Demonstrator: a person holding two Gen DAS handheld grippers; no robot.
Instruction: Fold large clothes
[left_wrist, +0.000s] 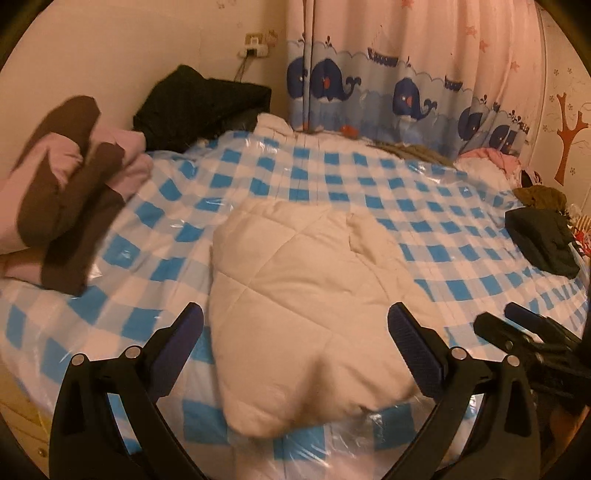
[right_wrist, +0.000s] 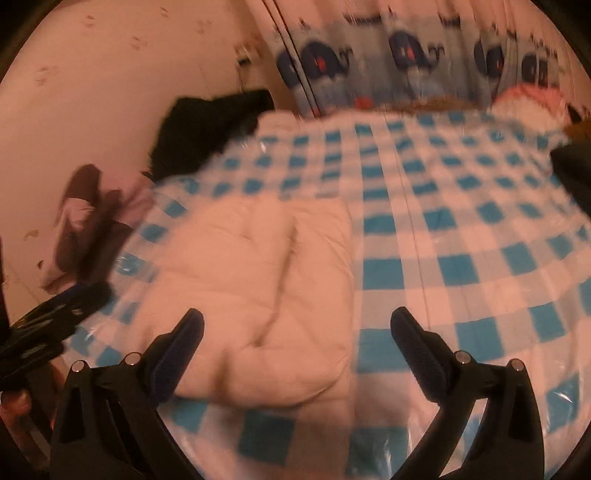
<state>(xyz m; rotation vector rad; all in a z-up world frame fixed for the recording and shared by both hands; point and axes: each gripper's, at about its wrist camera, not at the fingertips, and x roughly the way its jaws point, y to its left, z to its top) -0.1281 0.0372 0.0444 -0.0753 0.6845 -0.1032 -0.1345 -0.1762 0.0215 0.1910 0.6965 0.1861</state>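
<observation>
A cream quilted garment (left_wrist: 306, 299) lies folded into a thick bundle on the blue-and-white checked bed cover (left_wrist: 332, 177). My left gripper (left_wrist: 295, 325) is open just above its near end, nothing between the fingers. In the left wrist view the right gripper (left_wrist: 517, 325) pokes in at the right edge. The right wrist view is blurred: the same cream garment (right_wrist: 258, 280) lies left of centre on the checked cover (right_wrist: 461, 229). My right gripper (right_wrist: 297, 328) hangs open over the garment's near right corner, empty. The left gripper (right_wrist: 62, 299) shows at the left edge.
A pink-and-brown garment heap (left_wrist: 70, 184) lies at the left of the bed, black clothes (left_wrist: 199, 103) at the back left by the wall. A dark garment (left_wrist: 543, 240) and other clothes sit at the right edge. A whale-print curtain (left_wrist: 406, 85) hangs behind.
</observation>
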